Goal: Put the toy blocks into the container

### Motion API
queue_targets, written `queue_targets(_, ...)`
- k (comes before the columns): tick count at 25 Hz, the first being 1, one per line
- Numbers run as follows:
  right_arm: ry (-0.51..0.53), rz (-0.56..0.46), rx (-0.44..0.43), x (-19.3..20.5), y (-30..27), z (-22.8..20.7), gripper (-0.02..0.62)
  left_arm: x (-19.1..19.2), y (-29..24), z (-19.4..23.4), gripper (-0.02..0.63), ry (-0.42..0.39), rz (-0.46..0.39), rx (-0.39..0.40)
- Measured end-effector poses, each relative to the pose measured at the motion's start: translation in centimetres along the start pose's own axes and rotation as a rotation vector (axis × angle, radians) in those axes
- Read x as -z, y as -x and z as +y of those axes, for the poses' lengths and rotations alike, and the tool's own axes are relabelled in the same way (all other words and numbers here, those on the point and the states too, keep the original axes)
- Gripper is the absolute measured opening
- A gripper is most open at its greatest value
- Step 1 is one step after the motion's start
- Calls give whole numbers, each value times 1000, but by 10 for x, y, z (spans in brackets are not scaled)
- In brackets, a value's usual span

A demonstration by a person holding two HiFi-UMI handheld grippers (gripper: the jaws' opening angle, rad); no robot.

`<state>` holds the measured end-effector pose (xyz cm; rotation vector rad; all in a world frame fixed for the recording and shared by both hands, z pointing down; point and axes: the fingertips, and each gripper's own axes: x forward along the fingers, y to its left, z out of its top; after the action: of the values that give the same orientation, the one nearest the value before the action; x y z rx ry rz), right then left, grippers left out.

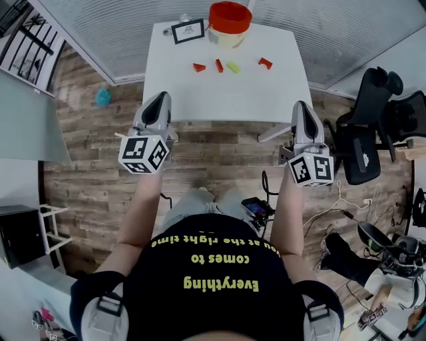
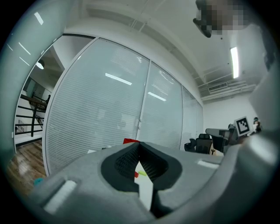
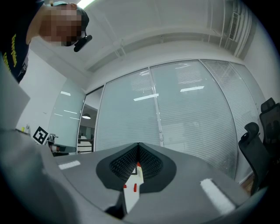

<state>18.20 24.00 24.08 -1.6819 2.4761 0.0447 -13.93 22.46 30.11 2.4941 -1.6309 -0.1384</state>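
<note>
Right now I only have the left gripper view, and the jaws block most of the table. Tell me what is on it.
Observer: Four toy blocks lie in a row on the white table: three red blocks and one green block.
Operator: Give me the container's place.
Observer: The red container stands at the table's far edge, behind the row of blocks.
Operator: Report the right gripper.
Observer: The right gripper is shut with nothing between its jaws, near the table's front edge.
</note>
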Motion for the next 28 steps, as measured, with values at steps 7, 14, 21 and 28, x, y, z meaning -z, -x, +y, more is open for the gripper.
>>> queue_targets(7,-1,7,-9,5,-10,6,6,5,2,12,-3,10,4,-13)
queue_targets(14,-14,-9,-47,9,-33,9,6,4,2,23,-2,6,-10,-49)
queue_targets(21,-35,-36,-91,12,-74,3,6,-2,-15,40,-3,-15,-25,-95)
queue_targets(28,-43,-34,-110,13,-128,-25,6,-16,-63,57,-3,-16,-41,-128)
